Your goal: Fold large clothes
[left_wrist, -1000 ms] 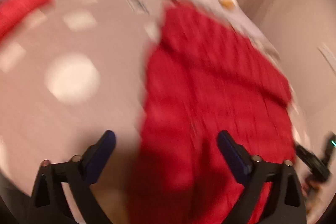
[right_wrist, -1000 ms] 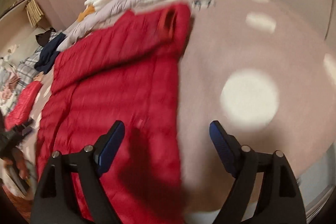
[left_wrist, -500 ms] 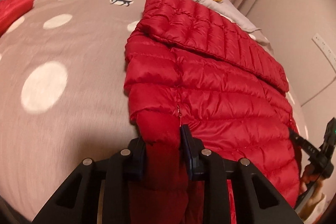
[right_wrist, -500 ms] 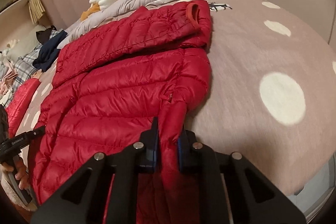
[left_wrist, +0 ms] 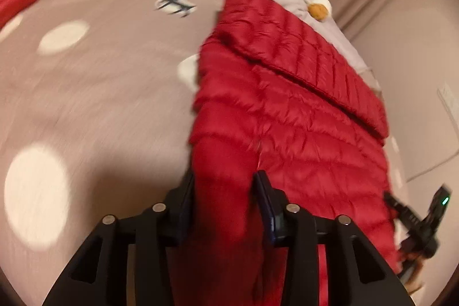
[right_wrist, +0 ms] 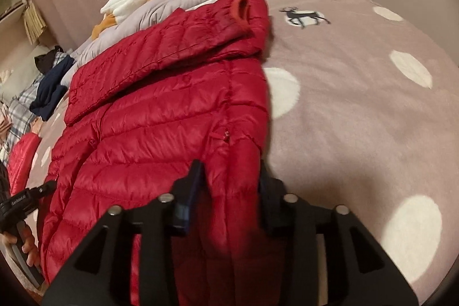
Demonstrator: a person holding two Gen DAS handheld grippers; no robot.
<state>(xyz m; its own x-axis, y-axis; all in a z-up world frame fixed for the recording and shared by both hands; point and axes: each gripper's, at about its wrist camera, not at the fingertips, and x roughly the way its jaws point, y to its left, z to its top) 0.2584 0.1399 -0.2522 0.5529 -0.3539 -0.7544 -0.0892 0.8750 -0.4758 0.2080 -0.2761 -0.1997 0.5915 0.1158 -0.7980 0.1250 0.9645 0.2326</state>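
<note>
Red quilted puffer jacket [right_wrist: 160, 116] lies flat on the dotted bed cover [right_wrist: 358, 105], one sleeve [right_wrist: 183, 39] already folded across the top. Hem fold not done. Left claw [left_wrist: 223, 188] and right claw [right_wrist: 231, 177] each straddle a hem corner, jaws opening, fabric bunched between them.

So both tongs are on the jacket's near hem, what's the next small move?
Probably re-close first: both tongs are opening, with the jacket hem bunched between the left tongs and the right tongs. Then lift the hem toward the folded sleeve.
</note>
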